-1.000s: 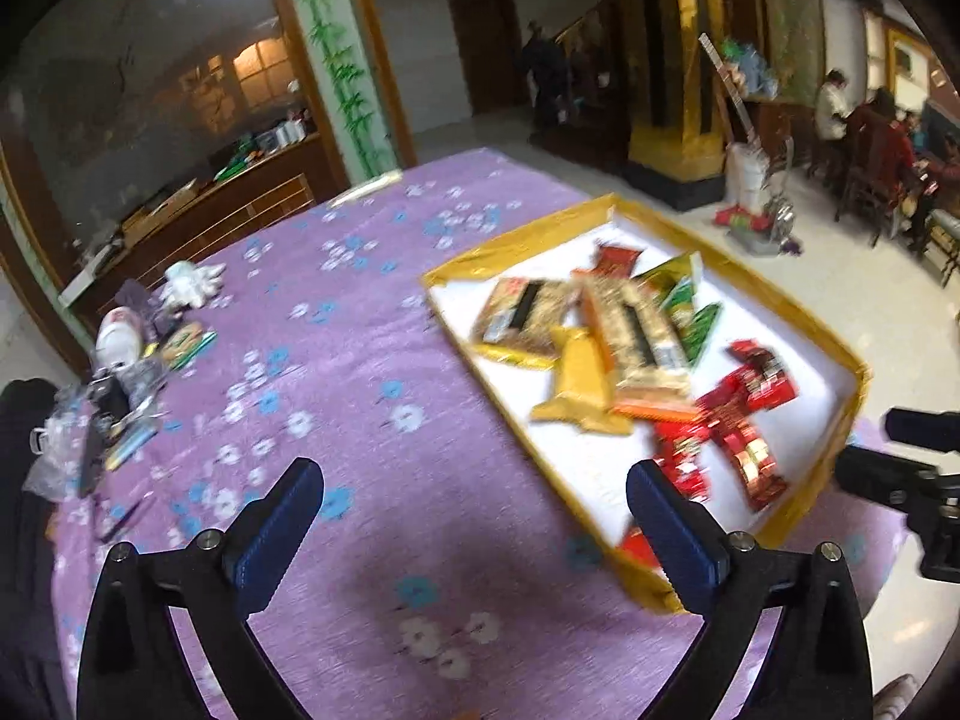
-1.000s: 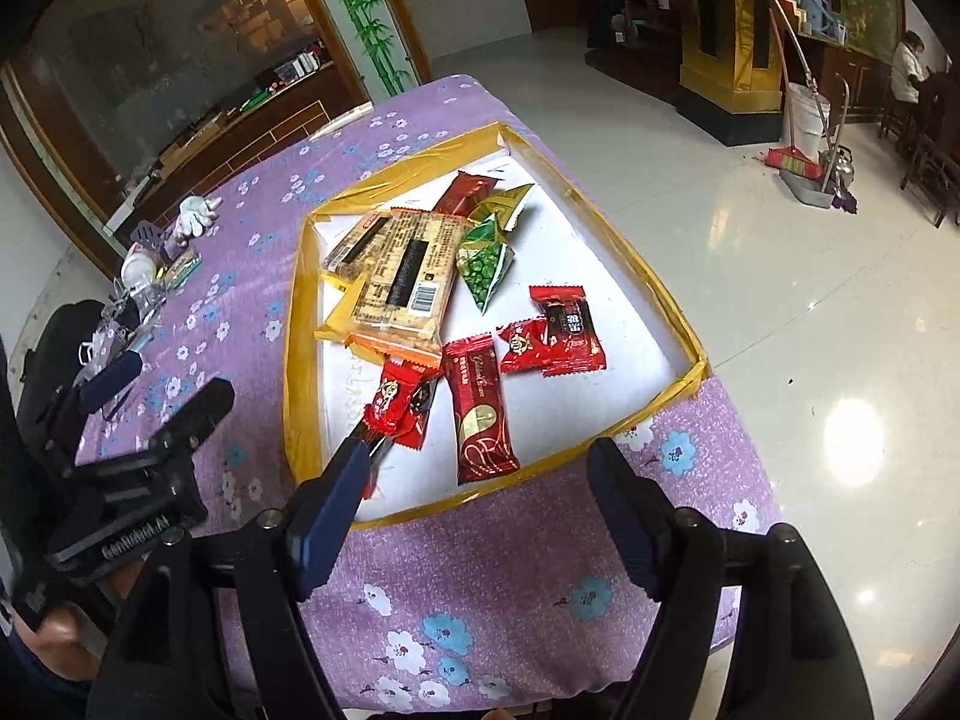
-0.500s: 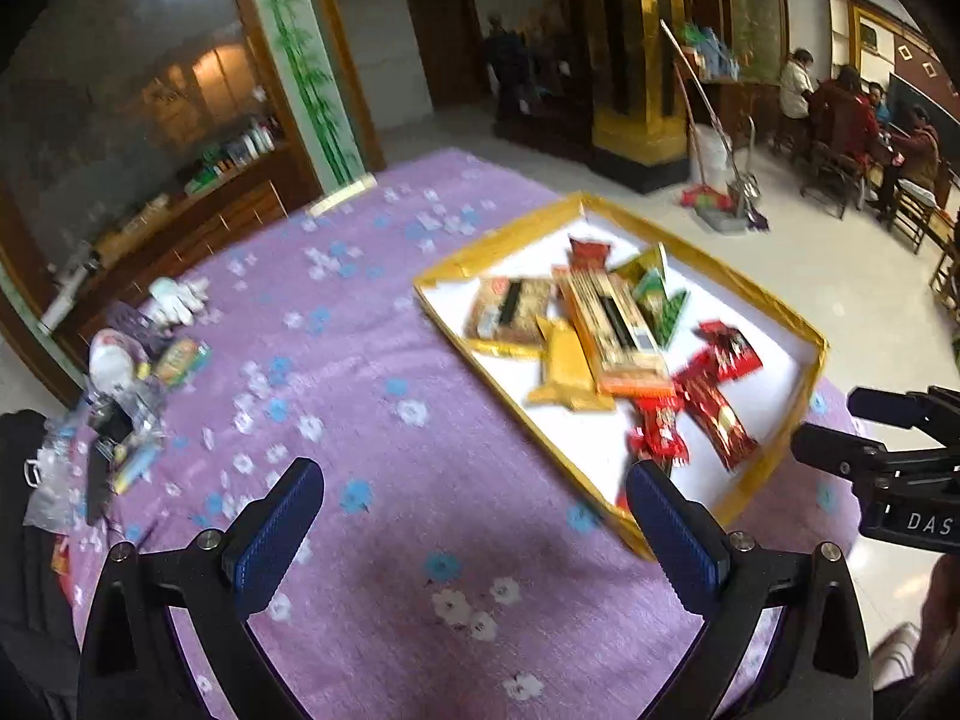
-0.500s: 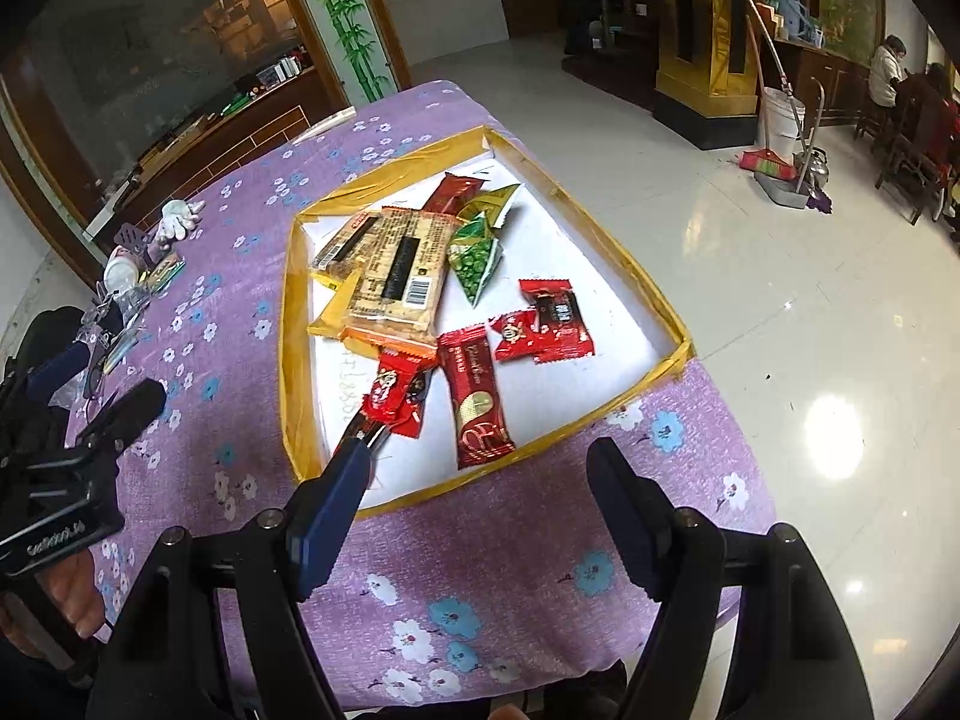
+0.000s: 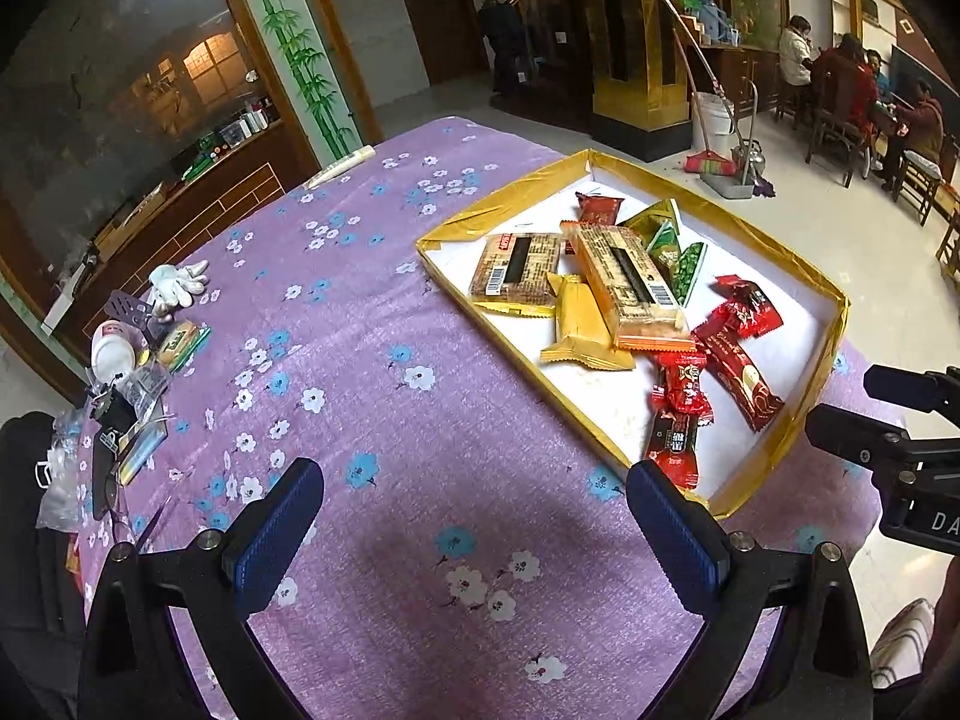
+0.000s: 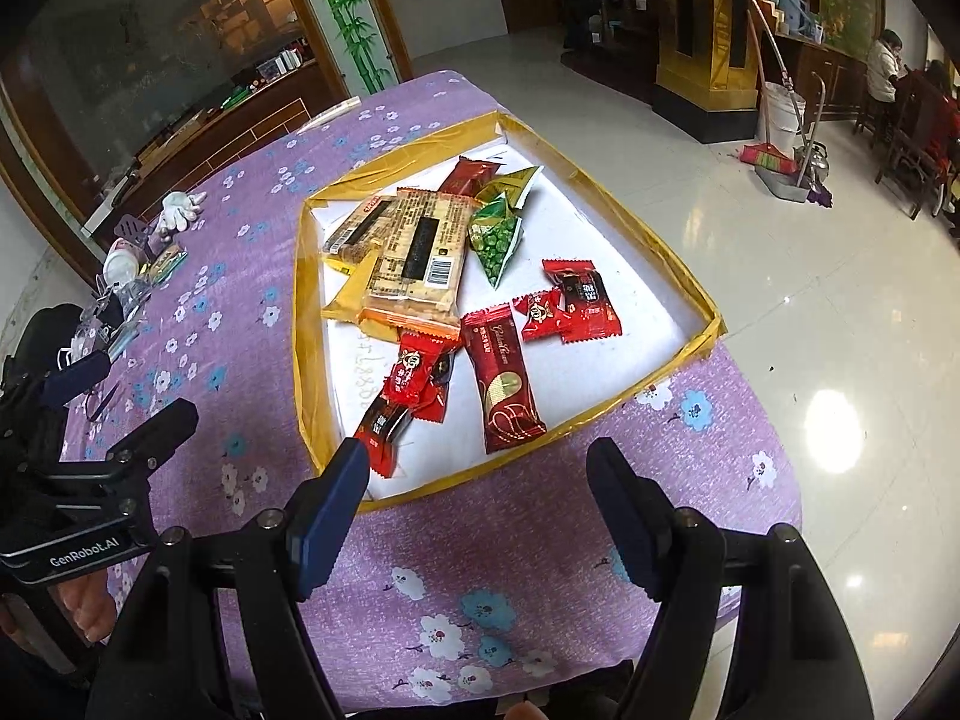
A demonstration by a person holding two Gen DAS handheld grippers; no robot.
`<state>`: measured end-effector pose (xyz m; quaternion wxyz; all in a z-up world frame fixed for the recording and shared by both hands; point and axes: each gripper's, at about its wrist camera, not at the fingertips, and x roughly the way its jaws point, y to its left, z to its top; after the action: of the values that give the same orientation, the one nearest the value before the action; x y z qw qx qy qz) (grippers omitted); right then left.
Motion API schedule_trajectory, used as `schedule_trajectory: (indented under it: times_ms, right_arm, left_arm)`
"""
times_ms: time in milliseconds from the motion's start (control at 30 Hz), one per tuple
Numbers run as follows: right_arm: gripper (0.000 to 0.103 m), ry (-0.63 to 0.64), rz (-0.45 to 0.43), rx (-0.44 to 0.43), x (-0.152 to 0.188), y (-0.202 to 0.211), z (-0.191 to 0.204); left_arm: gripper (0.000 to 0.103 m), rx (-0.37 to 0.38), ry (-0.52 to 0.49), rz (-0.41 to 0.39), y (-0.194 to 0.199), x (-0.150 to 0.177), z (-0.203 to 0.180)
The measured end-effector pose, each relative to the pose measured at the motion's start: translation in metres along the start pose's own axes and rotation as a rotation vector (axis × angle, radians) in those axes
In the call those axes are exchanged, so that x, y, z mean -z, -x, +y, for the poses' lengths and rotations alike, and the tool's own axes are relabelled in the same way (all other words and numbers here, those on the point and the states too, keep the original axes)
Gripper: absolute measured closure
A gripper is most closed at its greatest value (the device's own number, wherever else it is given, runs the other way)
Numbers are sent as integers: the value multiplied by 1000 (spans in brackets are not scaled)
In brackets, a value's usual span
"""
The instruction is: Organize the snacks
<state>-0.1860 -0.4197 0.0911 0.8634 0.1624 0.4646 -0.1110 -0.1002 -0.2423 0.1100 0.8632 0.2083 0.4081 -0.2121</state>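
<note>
Both wide open, empty: left hand-held gripper (image 5: 474,516) lower centre over bench (image 5: 372,324); right hand-held gripper (image 6: 480,480) just below snack tray (image 6: 306,312).

A shallow tray (image 6: 312,324) with gold-taped walls and a white floor rests on the table (image 6: 420,570) and holds all the snacks. Two tan biscuit packs (image 6: 420,252) with barcodes lie stacked at the far-left side, overlapping a yellow wrapper (image 5: 579,330). Green pea packets (image 6: 498,237) lie just beside them, with one red packet (image 6: 471,174) at the far end. Several red candy wrappers (image 6: 570,306) and a long red bar (image 6: 504,384) lie flat nearer the front wall.
</note>
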Motion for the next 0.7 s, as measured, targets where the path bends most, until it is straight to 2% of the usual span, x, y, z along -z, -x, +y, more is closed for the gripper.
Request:
schedule_trajectory:
  times_ms: [700]
  right_arm:
    - [26, -11, 10, 10, 5, 0, -14]
  left_arm:
    - [1, -9, -42, 11, -1, 0, -22]
